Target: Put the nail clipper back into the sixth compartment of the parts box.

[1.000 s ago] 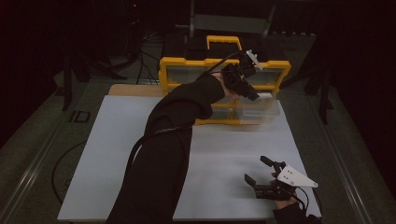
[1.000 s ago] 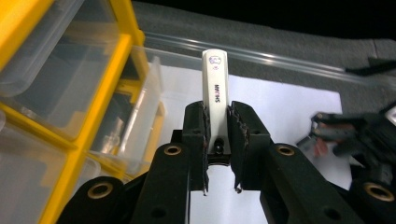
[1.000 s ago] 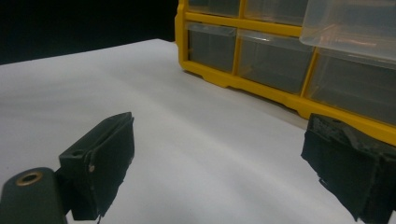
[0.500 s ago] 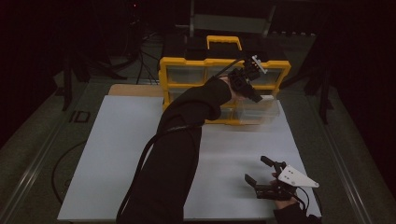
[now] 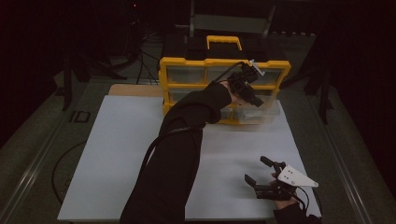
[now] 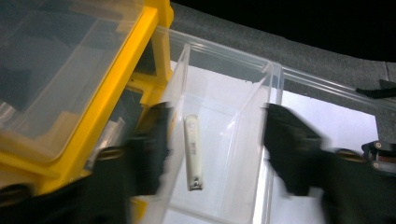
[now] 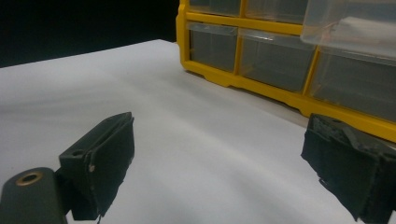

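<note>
A yellow drawer organizer [image 5: 187,63] stands at the table's far edge. One clear drawer [image 5: 264,112] is pulled out from its lower right. Inside this drawer [image 6: 233,135] lies a white nail clipper [image 6: 193,154], flat on the bottom. My left gripper [image 5: 247,88] hovers over the drawer, open; in the left gripper view its jaws [image 6: 217,116] straddle the clipper's compartment from above without touching it. My right gripper [image 5: 256,169] rests open low over the white table near the front right, with nothing between its jaws [image 7: 222,126]. It faces the organizer [image 7: 243,79].
The white tabletop [image 5: 116,154] stretches wide to the left and in front of the organizer. The person's left sleeve [image 5: 177,154] crosses the middle of the table. Dark stands and cables sit beyond the table edges.
The left gripper shifted slightly over the pulled-out drawer and the arm leaned a little further in. The right gripper has stayed put.
</note>
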